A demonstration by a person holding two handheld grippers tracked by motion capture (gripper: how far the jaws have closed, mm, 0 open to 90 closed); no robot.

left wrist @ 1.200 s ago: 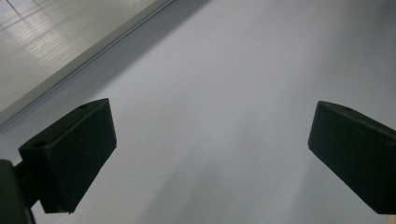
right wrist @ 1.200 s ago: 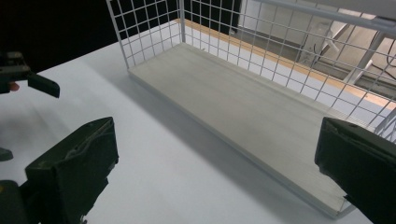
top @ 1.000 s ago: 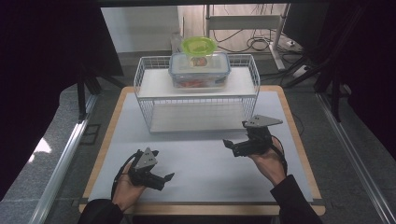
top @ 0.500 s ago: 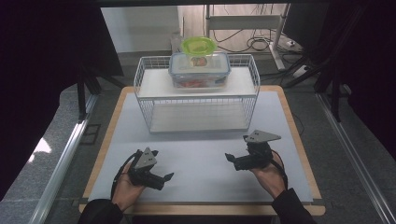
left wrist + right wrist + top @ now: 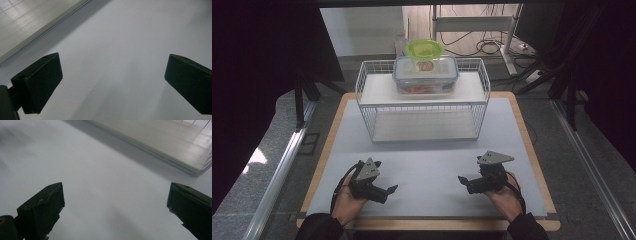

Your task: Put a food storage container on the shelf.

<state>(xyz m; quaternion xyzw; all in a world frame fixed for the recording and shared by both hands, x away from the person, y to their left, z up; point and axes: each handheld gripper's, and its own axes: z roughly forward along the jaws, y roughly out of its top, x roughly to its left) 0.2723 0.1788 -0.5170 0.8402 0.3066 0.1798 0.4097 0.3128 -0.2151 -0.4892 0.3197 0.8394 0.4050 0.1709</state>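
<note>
Fingers wide on both grippers, empty, over grey desk; clear blue-rimmed container, green lid, well ahead.

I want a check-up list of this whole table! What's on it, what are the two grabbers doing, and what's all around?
Surface: grey mat on a wooden table, bare near the hands.
Job's things: clear food box with a green-lidded bowl on it, atop the white wire rack.
Clutter: nothing seen.
Grippers: left gripper and right gripper low over the mat, both open, holding nothing.
Cables: loose cables on the floor behind.
Surroundings: dark curtains at both sides.
</note>
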